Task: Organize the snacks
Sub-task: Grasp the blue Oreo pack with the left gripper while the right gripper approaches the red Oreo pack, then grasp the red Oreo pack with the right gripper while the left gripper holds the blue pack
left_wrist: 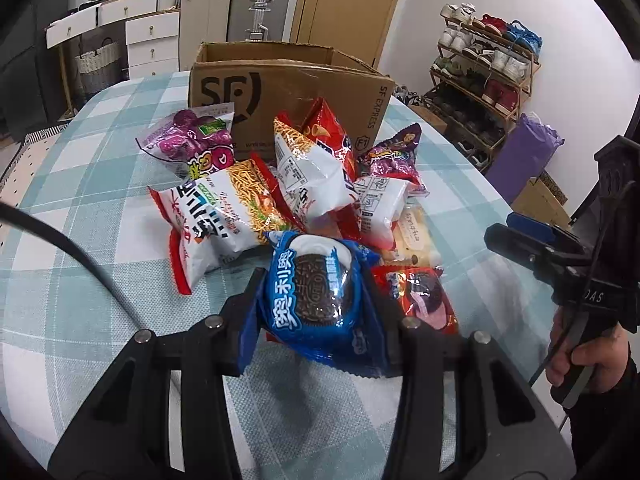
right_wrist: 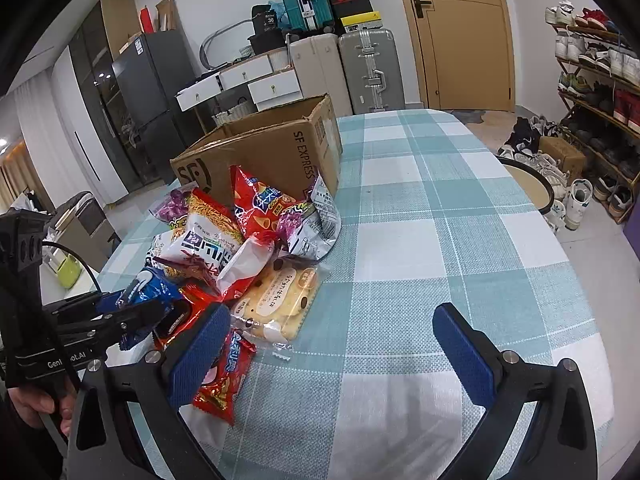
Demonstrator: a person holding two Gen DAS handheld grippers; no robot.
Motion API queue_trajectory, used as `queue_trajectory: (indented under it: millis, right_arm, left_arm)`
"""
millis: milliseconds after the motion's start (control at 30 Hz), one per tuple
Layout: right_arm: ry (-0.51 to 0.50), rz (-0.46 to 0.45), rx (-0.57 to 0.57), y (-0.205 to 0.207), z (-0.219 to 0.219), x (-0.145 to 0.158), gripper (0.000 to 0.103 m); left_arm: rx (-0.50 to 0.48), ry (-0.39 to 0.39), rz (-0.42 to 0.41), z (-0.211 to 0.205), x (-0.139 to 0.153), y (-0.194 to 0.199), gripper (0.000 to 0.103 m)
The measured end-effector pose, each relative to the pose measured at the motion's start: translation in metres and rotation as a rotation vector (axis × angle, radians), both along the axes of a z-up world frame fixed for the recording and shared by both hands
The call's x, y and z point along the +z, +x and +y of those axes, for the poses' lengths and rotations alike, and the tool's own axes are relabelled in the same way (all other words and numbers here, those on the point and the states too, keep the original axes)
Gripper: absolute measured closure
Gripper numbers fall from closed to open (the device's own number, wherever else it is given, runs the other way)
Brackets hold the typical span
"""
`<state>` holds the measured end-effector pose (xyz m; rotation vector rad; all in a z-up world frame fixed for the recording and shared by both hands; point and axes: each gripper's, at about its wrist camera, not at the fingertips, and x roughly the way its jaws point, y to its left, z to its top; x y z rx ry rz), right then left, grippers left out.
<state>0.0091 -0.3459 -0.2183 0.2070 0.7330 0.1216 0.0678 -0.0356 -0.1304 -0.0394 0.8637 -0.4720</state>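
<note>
1. Nearest, the left claw [left_wrist: 316, 300] is clamped on a blue cookie packet [left_wrist: 316, 296], likely to lift it out of the pile.
2. The right claw [right_wrist: 332, 344] gapes wide and empty over the checked surface [right_wrist: 440, 216], waiting beside the pile.
3. Mid-surface, the remaining snacks [left_wrist: 280, 184] lie heaped together, unsorted.
4. Beyond, toward the far edge, an open cardboard box [left_wrist: 288, 80] touches the heap, probably their destination.

white walls, a tan door [right_wrist: 466, 36], stacked suitcases [right_wrist: 370, 70] and a shoe rack [left_wrist: 486, 76].
</note>
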Motion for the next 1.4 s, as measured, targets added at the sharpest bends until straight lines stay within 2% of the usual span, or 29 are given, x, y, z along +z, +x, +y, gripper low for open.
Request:
queue_trajectory:
  millis: [600, 900, 1200, 1400]
  right_arm:
    - [0.003, -0.019, 0.042, -0.018, 0.018, 0.011, 0.0]
    - [0.054, 0.003, 0.091, -0.028, 0.028, 0.01, 0.0]
    - [0.04, 0.016, 0.118, -0.036, 0.04, 0.009, 0.0]
    - [0.013, 0.064, 0.152, -0.025, 0.054, -0.008, 0.0]
  left_arm:
    - [0.019, -0.013, -0.056, 0.023, 0.026, -0.031, 0.061]
    - [0.065, -0.036, -0.087, 0.056, 0.045, -0.049, 0.061]
    - [0.129, -0.073, -0.109, 0.091, 0.062, -0.067, 0.061]
    - [0.157, -0.098, -0.121, 0.11, 0.069, -0.082, 0.061]
